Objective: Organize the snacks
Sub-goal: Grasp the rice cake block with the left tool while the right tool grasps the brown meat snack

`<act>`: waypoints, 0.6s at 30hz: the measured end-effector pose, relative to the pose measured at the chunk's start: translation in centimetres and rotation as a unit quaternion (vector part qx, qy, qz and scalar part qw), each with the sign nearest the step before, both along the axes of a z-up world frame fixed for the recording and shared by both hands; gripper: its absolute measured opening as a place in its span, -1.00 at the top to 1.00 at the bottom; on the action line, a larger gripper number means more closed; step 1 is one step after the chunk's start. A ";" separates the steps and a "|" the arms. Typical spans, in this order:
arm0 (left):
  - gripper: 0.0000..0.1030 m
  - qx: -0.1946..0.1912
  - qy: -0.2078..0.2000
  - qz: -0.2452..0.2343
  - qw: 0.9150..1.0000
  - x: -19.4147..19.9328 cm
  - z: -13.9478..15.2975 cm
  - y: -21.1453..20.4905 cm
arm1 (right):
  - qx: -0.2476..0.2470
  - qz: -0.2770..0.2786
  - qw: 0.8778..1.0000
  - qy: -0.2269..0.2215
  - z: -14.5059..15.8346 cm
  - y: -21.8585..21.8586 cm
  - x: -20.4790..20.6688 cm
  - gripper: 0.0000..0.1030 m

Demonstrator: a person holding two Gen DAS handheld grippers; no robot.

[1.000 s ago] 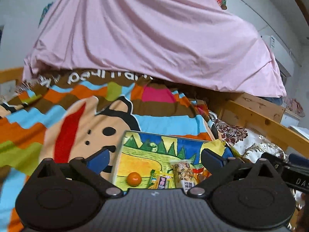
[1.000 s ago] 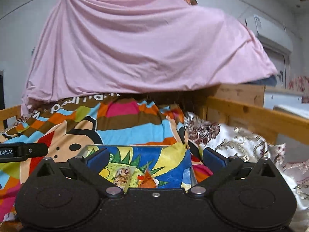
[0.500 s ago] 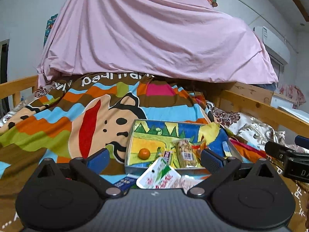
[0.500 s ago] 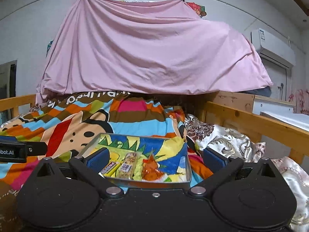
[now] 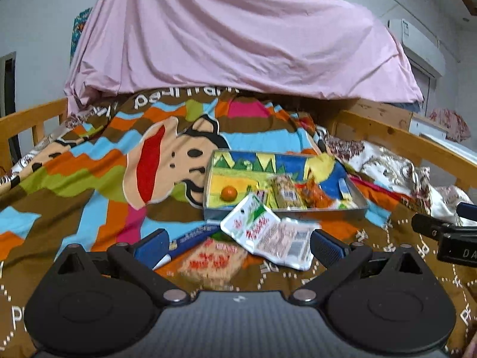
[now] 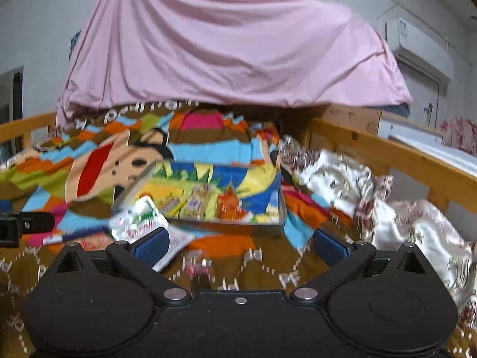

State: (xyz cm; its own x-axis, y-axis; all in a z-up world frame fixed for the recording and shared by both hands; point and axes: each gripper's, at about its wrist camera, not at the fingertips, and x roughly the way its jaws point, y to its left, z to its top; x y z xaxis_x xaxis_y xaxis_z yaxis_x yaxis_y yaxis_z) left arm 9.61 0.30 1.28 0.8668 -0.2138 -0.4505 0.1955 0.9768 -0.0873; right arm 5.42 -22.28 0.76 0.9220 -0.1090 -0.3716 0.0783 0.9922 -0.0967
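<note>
Gaping wide, both grippers' fingers (image 5: 152, 246) (image 6: 329, 246) face crinkly snack packets (image 5: 265, 234) before a rectangular tin tray (image 5: 286, 213).

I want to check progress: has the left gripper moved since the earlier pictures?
Yes. The left gripper moved back from the colourful metal tray; loose packets now show.

glossy plastic snack packet (image 5: 262, 232), metal tray (image 5: 286, 213)

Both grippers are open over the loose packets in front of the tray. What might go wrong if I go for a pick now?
The white packet overlaps the pink-printed one and leans on the tray wall, so the left gripper may pinch two packets or nudge the tray. The bedspread is soft and creased, so the fingers could catch cloth. The right wrist view is blurred, which makes aiming the right gripper uncertain.
</note>
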 end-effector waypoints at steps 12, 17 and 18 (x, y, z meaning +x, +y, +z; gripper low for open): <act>-0.99 0.048 0.058 -0.014 0.997 0.0 -1.6 -1.1 | -0.026 0.049 0.997 0.058 -1.8 2.2 1.2 -0.99; -0.99 0.047 0.099 -0.036 0.993 1.6 -1.7 -0.7 | -0.028 0.064 0.994 0.082 -2.5 2.6 2.0 -0.99; -0.99 0.044 0.111 -0.040 0.992 2.1 -1.8 -0.5 | -0.026 0.070 0.993 0.088 -2.6 2.7 2.2 -0.99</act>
